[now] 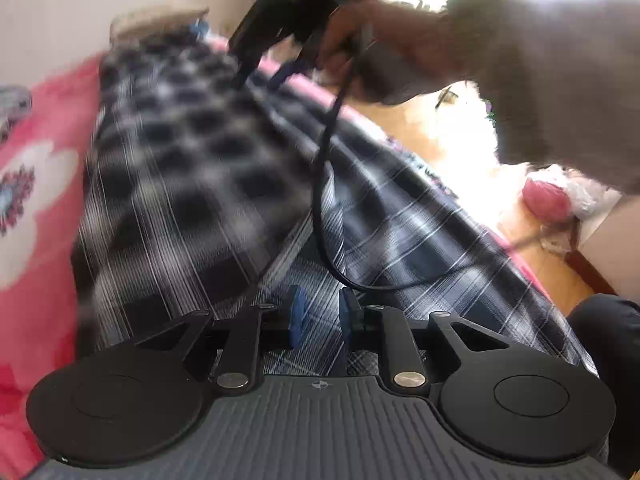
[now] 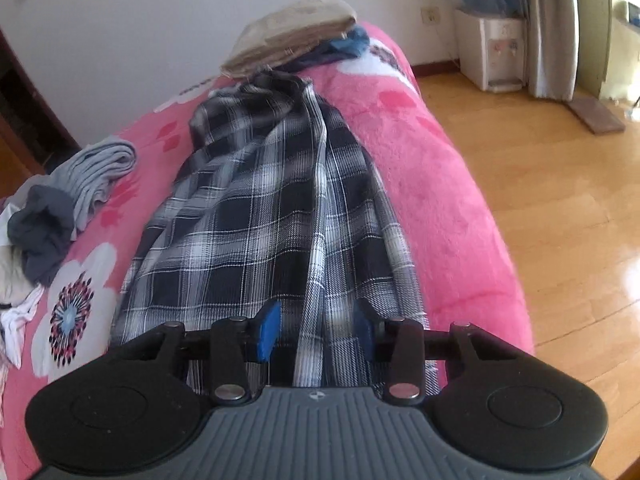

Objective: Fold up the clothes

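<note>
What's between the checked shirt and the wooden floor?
A strip of fluffy pink flowered blanket separates the black-and-white checked shirt from the wooden floor, clearest in the right wrist view.

shirt (image 2: 256, 216): woven plaid cloth | blanket (image 2: 420, 152): fluffy fleece | floor (image 2: 560, 184): glossy wood

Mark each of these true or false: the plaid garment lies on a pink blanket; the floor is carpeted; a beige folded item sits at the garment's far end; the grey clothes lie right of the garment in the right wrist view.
1. The plaid garment lies on a pink blanket. True.
2. The floor is carpeted. False: it is bare wood.
3. A beige folded item sits at the garment's far end. True.
4. The grey clothes lie right of the garment. False: they lie to its left.
</note>
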The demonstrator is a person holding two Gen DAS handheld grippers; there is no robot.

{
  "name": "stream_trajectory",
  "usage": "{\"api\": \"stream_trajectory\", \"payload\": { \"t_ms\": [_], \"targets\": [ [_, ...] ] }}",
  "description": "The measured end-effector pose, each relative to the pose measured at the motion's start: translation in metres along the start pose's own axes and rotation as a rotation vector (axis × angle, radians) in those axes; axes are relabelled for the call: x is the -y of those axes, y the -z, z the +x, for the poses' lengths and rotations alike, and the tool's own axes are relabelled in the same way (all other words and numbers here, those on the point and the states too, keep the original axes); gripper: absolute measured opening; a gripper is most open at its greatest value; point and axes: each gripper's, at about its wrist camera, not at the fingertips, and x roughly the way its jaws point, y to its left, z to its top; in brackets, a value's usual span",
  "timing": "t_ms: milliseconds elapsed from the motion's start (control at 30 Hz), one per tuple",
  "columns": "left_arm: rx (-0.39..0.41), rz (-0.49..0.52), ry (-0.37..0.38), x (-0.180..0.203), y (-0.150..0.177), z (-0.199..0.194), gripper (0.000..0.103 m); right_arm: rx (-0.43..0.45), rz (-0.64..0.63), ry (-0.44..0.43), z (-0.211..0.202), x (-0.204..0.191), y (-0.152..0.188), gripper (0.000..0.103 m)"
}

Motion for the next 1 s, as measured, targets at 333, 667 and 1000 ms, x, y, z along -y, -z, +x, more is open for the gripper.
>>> {"api": "stream_trajectory", "payload": {
  "t_ms": [333, 667, 1000],
  "targets": [
    [0.077, 0.045, -0.073, -0.005, 0.0, -0.005, 0.031, -0.008, -0.043, -0.006, 0.005, -0.003, 0.001, 0.024],
    [0.039, 0.015, -0.071, -0.024, 0.008, 0.004, 0.032, -0.03, -0.057, -0.015, 0.002, 0.009, -0.004, 0.023],
    [0.019, 0.052, -0.098, -0.026, 0.01, 0.008, 0.032, -0.027, -0.027, -0.048, 0.004, 0.019, -0.005, 0.023]
  ]
}}
